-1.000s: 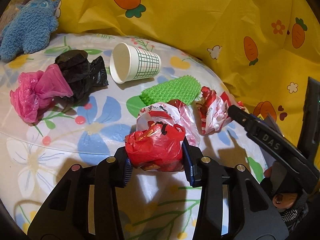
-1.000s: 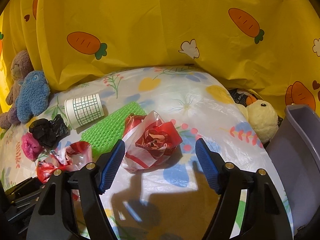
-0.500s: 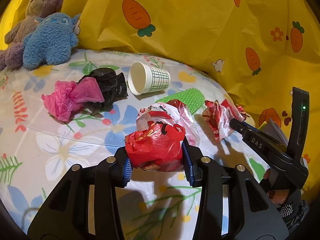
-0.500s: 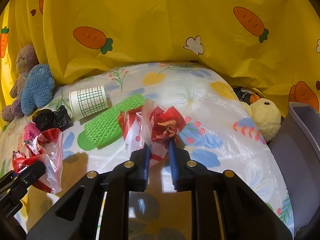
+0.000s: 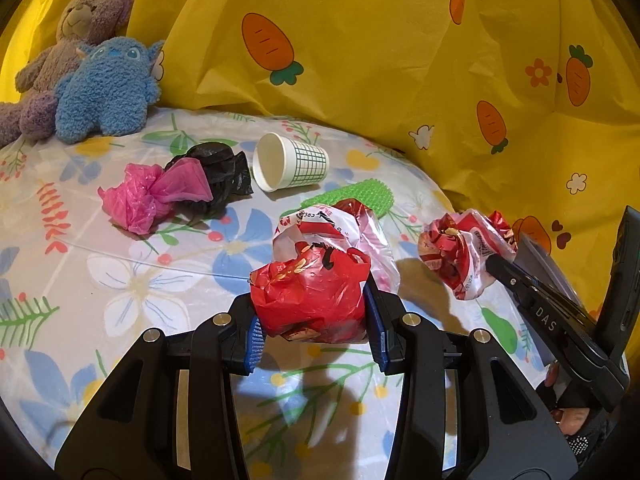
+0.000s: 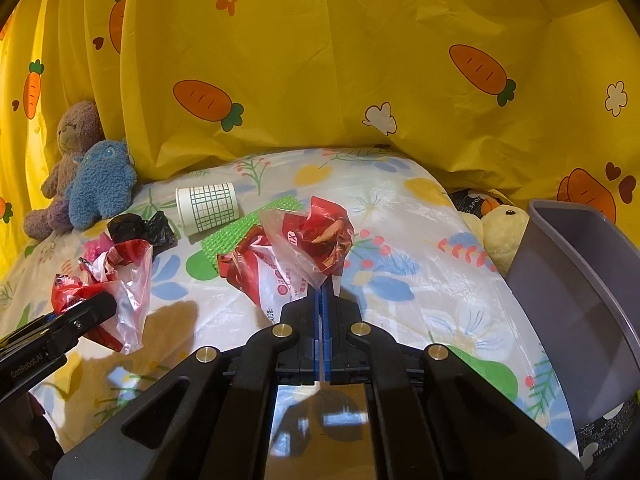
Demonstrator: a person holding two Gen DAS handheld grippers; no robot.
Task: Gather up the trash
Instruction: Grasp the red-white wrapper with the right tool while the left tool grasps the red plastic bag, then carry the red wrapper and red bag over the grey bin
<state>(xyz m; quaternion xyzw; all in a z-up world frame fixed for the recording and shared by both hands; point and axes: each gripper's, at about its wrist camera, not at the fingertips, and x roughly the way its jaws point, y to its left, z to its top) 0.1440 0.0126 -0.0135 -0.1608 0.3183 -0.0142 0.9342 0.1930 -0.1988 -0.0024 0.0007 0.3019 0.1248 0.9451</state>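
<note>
Floral tablecloth point(image 5: 120, 280); left tongs point(image 5: 314, 322) clamp crumpled red bag point(image 5: 312, 292), right tongs point(image 6: 322, 300) pinch red-white wrapper point(image 6: 296, 256)

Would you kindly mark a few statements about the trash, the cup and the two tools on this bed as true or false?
1. The left tool is shut on a red plastic bag. True.
2. The right tool is open and holds nothing. False: it is shut on a red and clear wrapper bag.
3. The paper cup stands upright. False: it lies on its side.
4. A grey bin sits at the right edge of the bed. True.
5. The pink bag touches the black bag. True.
</note>
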